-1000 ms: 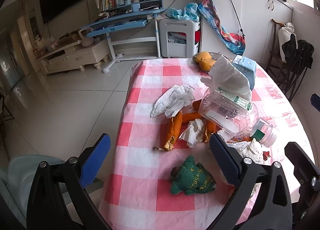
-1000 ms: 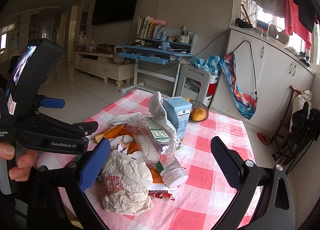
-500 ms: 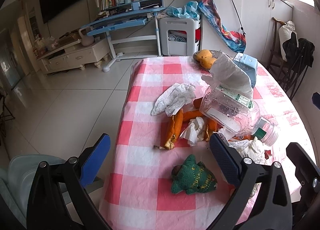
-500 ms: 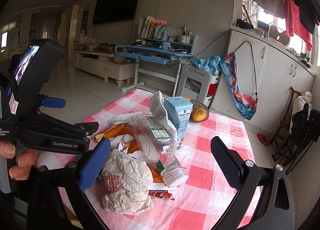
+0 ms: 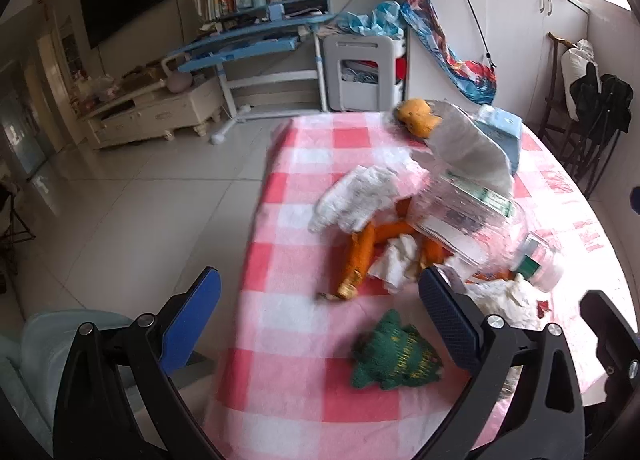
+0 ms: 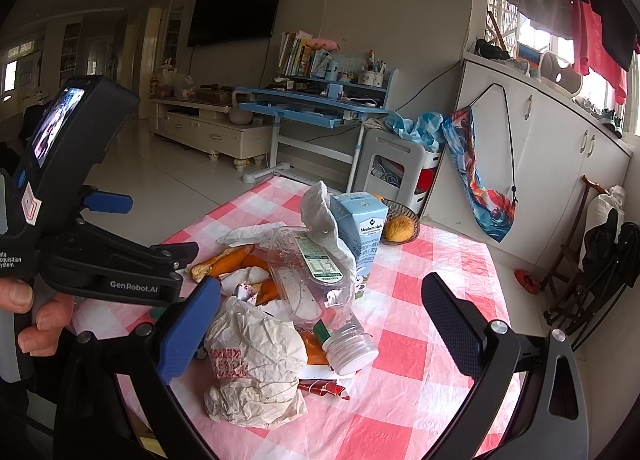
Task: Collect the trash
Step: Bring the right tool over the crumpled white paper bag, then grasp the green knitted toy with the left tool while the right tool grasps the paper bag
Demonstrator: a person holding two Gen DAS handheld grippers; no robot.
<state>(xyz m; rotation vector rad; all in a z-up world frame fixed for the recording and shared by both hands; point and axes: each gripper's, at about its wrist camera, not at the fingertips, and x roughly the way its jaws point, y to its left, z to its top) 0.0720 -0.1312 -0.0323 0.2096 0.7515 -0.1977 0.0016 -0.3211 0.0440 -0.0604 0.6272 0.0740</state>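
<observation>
A trash pile lies on the pink checked tablecloth [image 5: 304, 344]: a clear plastic bottle [image 5: 476, 215] on its side, a white tissue [image 5: 360, 195], orange peels [image 5: 362, 250], a crumpled paper bag [image 6: 256, 356] and a small red wrapper [image 6: 324, 387]. My left gripper [image 5: 318, 292] hangs open over the table's near left side, with nothing between its fingers. My right gripper [image 6: 322, 292] is open too, held above the bag and the bottle [image 6: 316, 280] and touching neither.
A blue milk carton [image 6: 362, 225] stands behind the pile, next to a basket [image 6: 412, 219] holding an orange fruit. A green knitted toy [image 5: 394, 360] lies near the front edge. A person's hand [image 6: 36, 312] holds the left gripper's handle. A pale chair [image 5: 44, 348] is at the left.
The left wrist view has drifted slightly and is now blurred by motion. Both grippers stay open, and nothing on the table has moved.
</observation>
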